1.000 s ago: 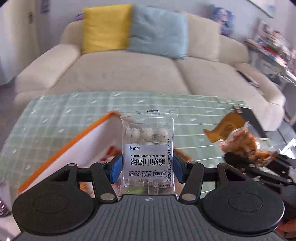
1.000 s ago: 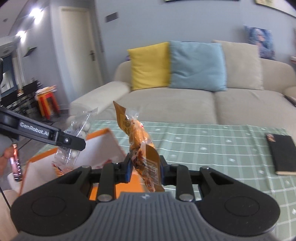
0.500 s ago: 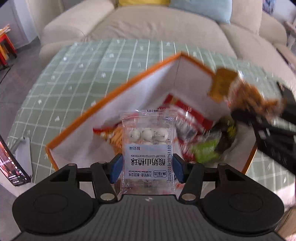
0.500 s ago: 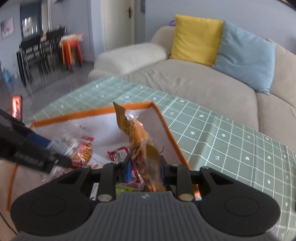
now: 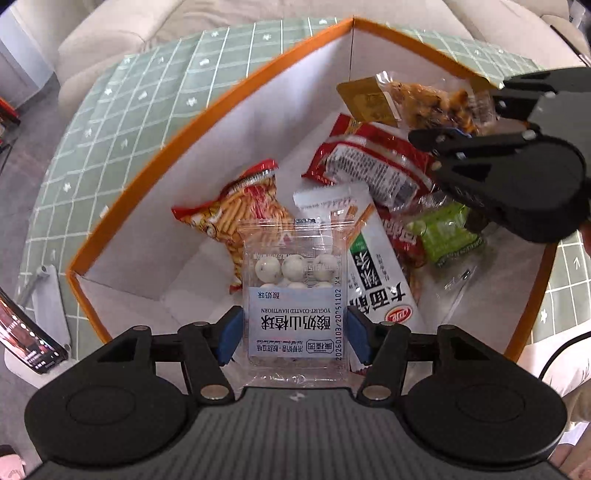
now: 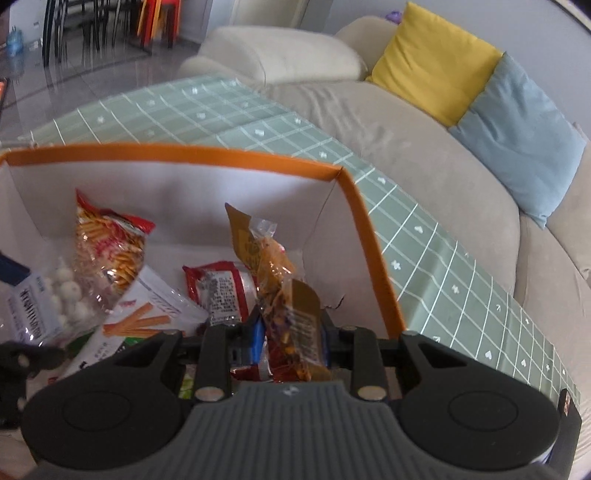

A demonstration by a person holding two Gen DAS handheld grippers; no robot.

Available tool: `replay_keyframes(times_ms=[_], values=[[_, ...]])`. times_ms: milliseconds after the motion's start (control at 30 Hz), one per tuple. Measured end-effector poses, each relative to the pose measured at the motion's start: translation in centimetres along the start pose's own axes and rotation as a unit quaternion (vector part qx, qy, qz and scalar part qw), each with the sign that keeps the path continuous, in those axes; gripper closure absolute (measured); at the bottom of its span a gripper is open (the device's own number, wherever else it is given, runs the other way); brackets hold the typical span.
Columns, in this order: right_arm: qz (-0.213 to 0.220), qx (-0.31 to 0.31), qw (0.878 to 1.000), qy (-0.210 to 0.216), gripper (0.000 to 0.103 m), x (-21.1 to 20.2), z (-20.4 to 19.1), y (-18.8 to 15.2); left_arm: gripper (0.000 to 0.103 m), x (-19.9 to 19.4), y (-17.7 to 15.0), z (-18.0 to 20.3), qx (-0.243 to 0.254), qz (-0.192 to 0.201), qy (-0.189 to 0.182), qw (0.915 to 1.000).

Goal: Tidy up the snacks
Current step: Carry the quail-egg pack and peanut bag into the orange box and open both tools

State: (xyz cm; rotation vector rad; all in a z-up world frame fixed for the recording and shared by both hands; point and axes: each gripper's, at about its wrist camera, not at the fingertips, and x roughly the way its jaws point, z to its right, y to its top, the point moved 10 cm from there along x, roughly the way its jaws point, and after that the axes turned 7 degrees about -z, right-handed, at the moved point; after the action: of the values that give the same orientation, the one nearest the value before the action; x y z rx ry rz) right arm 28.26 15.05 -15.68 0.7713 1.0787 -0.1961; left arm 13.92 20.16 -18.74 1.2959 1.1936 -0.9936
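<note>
My left hand-held gripper [image 5: 294, 336] clamps a clear packet of yogurt-coated hawthorn balls [image 5: 295, 295] above the orange-rimmed box [image 5: 147, 177] on the counter [image 5: 122, 107]. To its right, my right hand-held gripper [image 6: 289, 338] pinches an amber snack bag [image 6: 284, 295] over the same box, where other snack packets [image 5: 373, 162] lie.

The lower part of the yogurt hawthorn pouch [image 5: 295, 299] sinks behind the left gripper [image 5: 293, 334] body. At right centre of the left wrist view, the right gripper [image 5: 476, 122] covers part of the red packet [image 5: 373, 162] and the green packet [image 5: 448, 232]. At the lower left edge a phone [image 5: 26, 343] is cut off. In the right wrist view, the chairs [image 6: 92, 26] at upper left are blurred, and the gold-labelled snack bag [image 6: 280, 288] hides the box floor behind it.
</note>
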Motion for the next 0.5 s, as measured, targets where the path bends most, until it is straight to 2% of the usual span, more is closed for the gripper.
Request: replay_keyframes(times_ms=[133,300,333,400,500], values=[[-0.015,-0.007,1.000,-0.001,0.077,1.2,-0.3,-0.2,0.030,0.2,0.2,0.1,0.003,-0.001,0.011,0.9999],[-0.030,0.005,1.000,0.007,0.078,1.8,0.0,-0.9,0.023,-0.3,0.6,0.3,0.000,0.012,0.002,0.9999],[-0.028,0.008,1.000,0.009,0.077,1.6,0.0,-0.9,0.019,-0.5,0.8,0.3,0.001,0.016,0.003,0.9999],[-0.022,0.015,1.000,0.015,0.064,1.1,0.1,-0.8,0.018,-1.0,1.0,0.4,0.004,0.024,0.009,0.9997],[-0.015,0.022,0.999,0.021,0.060,0.2,0.3,-0.9,0.018,-1.9,1.3,0.5,0.006,0.038,0.017,0.9991]])
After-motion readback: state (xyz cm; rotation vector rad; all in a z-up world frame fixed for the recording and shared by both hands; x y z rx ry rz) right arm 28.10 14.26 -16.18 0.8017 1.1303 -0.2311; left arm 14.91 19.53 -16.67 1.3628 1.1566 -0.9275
